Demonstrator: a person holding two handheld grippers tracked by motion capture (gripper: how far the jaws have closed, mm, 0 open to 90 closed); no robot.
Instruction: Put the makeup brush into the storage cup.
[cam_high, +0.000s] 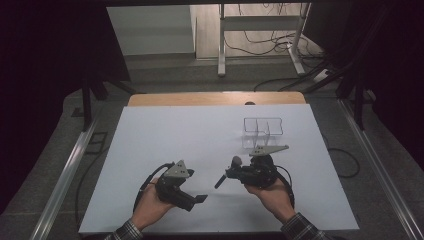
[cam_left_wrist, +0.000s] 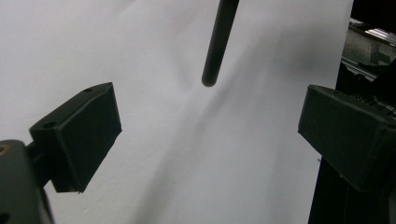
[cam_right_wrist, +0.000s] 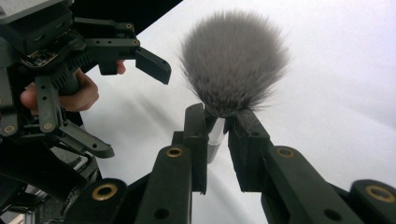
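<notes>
A makeup brush (cam_right_wrist: 233, 60) has a fluffy grey head, a clear ferrule and a black handle. My right gripper (cam_right_wrist: 217, 121) is shut on it just below the head. In the high view the right gripper (cam_high: 231, 173) sits right of centre, with the brush head (cam_high: 236, 161) pointing up and away and the handle (cam_high: 220, 181) slanting down toward the left. My left gripper (cam_high: 194, 201) lies at the front left, open with nothing between its jaws. In the left gripper view the handle's tip (cam_left_wrist: 219, 42) hangs ahead of the left gripper (cam_left_wrist: 210, 126), apart from both jaws.
A clear plastic organiser (cam_high: 262, 131) with compartments stands behind the right gripper. The white sheet (cam_high: 170, 135) covers the table, and a wooden edge (cam_high: 215, 98) shows at the back. Dark curtains, metal rails and floor cables surround the table.
</notes>
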